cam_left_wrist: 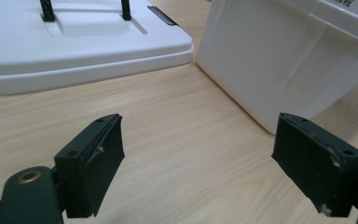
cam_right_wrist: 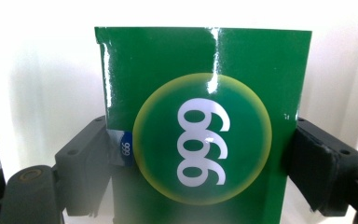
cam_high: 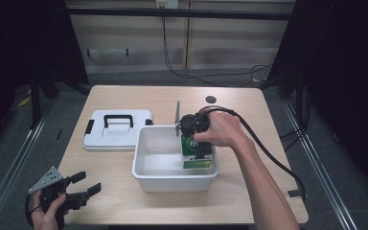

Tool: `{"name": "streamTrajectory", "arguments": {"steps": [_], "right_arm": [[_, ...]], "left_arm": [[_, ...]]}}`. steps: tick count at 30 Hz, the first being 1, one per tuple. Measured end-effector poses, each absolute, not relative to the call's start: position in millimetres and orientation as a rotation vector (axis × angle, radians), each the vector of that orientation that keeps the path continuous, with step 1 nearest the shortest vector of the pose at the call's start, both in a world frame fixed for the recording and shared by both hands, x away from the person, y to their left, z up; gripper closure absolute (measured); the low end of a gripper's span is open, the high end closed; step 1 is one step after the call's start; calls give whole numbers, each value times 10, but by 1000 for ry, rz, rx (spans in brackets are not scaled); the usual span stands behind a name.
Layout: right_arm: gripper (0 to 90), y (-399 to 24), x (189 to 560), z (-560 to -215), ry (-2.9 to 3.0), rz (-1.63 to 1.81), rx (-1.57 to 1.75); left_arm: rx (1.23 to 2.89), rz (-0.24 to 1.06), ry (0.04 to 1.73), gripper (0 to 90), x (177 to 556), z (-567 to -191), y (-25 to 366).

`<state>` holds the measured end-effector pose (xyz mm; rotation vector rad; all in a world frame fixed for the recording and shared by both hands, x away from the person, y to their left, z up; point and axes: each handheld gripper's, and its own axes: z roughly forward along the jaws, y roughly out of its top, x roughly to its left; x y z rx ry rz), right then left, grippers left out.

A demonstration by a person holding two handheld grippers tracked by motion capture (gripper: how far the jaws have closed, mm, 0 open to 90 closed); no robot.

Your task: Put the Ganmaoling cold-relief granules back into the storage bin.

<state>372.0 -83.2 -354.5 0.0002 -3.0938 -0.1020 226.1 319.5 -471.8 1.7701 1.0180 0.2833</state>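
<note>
Right gripper (cam_high: 199,143) is clamped on green box (cam_right_wrist: 205,126) inside white bin (cam_high: 146,165), at 3 o'clock. Left gripper (cam_high: 79,187) is held wide, nothing gripped, at 7 o'clock of bin.

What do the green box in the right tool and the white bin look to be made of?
Green box: probably glossy coated card, judging by the streaky highlights, crisp flat edges and printed label. White bin: looks like thin, smooth moulded plastic; in the left gripper view its wall is slightly translucent with faint ripples and a rolled rim.
</note>
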Motion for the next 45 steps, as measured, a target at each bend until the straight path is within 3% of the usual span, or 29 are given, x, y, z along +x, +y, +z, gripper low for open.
{"name": "streamTrajectory", "arguments": {"steps": [45], "right_arm": [[156, -868, 3705, -4097, -3076, -65, -132]], "left_arm": [[1773, 293, 1018, 159, 2263, -4710, 3195]]}}
